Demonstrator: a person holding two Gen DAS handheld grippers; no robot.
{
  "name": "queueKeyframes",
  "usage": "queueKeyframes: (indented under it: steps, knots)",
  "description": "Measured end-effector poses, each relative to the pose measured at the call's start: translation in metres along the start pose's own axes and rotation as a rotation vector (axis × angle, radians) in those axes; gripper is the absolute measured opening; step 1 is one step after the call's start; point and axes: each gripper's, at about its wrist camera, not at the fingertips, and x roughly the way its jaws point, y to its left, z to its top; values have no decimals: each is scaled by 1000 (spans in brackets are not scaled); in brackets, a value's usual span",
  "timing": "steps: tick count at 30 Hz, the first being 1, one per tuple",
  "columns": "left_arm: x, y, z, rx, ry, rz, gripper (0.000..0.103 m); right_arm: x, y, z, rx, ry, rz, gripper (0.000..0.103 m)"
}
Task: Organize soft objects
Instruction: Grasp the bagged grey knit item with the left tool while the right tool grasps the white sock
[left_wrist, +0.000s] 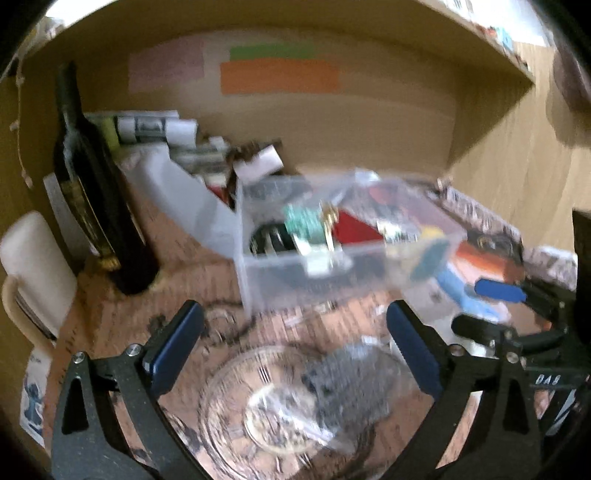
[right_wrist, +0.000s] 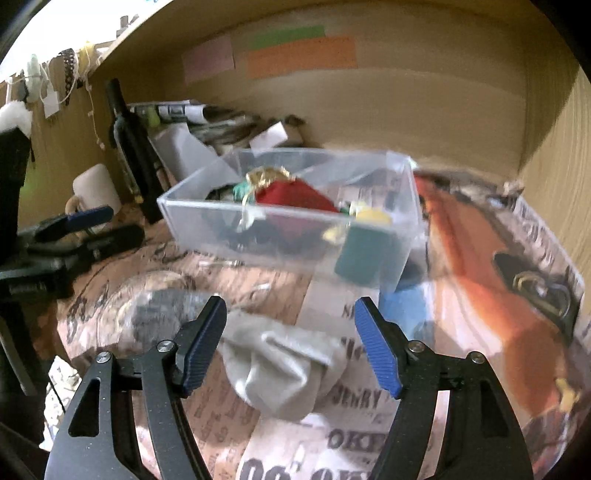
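A clear plastic box (left_wrist: 295, 273) (right_wrist: 391, 184) stands on the printed table cover and holds a red soft item (right_wrist: 295, 197), a green block (right_wrist: 364, 251) and other small things. A dark grey soft item (left_wrist: 347, 376) lies in a glass bowl (left_wrist: 229, 398) right under my open, empty left gripper (left_wrist: 293, 339). A light grey sock (right_wrist: 284, 365) lies on the cover between the fingers of my open, empty right gripper (right_wrist: 291, 341). The bowl also shows in the right wrist view (right_wrist: 147, 310). Both views are blurred.
A dark wine bottle (left_wrist: 96, 199) and a white mug (left_wrist: 33, 266) stand at the left. Papers and a white container (left_wrist: 177, 192) pile up behind the box. Wooden walls close the back and right. The right gripper shows at the left view's edge (left_wrist: 495, 306).
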Motion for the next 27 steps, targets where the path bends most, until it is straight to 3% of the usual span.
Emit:
queueKeyframes:
  steps: [10, 15, 17, 20, 22, 26, 27]
  knots:
    - [29, -16, -38, 11, 135, -32, 100, 12, 2, -17, 20, 46, 10, 69]
    - [38, -16, -47, 5, 153, -46, 100, 16, 2, -21, 10, 50, -3, 68]
    - [40, -13, -48, -11, 155, -63, 99, 17, 2, -22, -2, 46, -20, 63]
    - [40, -11, -50, -29, 146, -92, 88, 17, 2, -22, -16, 45, -29, 51]
    - [37, -14, -50, -19, 141, -108, 72, 17, 2, -21, -17, 44, -28, 42]
    - [31, -22, -50, 1, 134, -127, 46, 16, 0, -21, -5, 32, -21, 33]
    - [30, -23, -49, 7, 130, -122, 44, 16, 0, -20, -4, 30, -18, 31]
